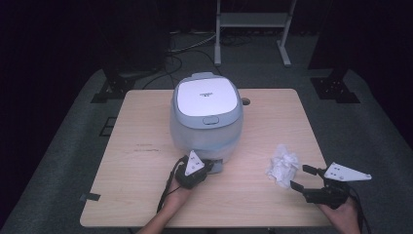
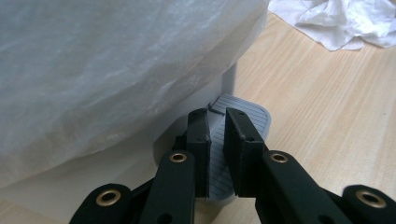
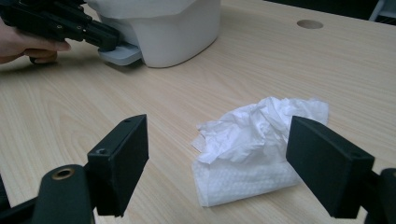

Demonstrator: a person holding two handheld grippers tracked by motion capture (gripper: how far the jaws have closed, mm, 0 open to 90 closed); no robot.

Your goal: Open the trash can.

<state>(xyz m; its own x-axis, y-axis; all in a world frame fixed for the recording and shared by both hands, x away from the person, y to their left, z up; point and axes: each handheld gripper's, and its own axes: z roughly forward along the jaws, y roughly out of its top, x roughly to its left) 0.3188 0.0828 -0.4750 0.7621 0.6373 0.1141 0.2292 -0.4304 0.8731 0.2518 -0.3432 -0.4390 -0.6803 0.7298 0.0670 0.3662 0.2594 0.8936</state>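
Now | left gripper [image 2: 215, 119] clamps grey tab [image 2: 243, 116] at cooker [image 1: 206, 114] 6 o'clock | right gripper [image 3: 217, 154] wide, paper towel [image 3: 254, 149] between jaws, untouched

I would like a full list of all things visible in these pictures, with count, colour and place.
rice cooker: one, white and pale grey, lid down, middle of table toward the far edge
grey tab: one, at the cooker's base, front side
paper towel: one, white, crumpled, near right of table
table: one, light wood
metal frame: one, pale, on floor behind table
left gripper: one, black, shut on grey tab
right gripper: one, black, open, just before paper towel
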